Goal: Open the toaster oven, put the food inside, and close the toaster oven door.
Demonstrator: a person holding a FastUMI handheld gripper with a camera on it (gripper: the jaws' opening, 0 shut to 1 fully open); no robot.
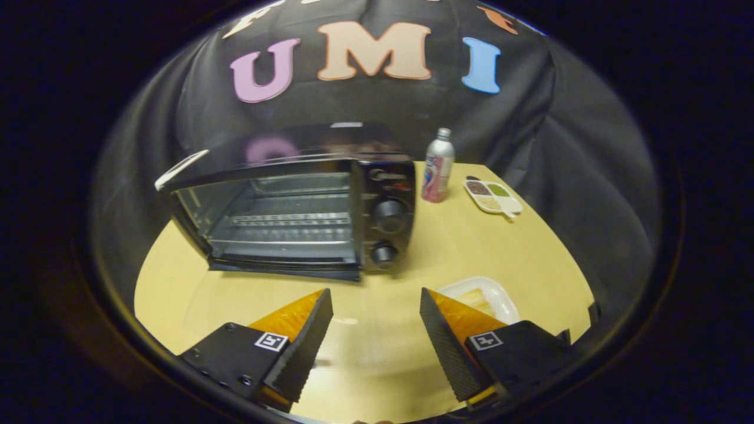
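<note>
Toaster oven [288, 212] sits on the tabletop [377, 353] with its door dropped flat, one rack bare, likely waiting for the food. Right of it, one white tray [500, 297] holds the food [474, 297]. Farther right: one bottle [438, 166], one sectioned dish [493, 196]. Hand-held gripper [377, 335] hovers spread wide, holding nothing.

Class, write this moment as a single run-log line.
gripper: open, holding nothing | toaster oven: door down, rack bare | food: on white tray beside right finger | next: likely grasp food
</note>
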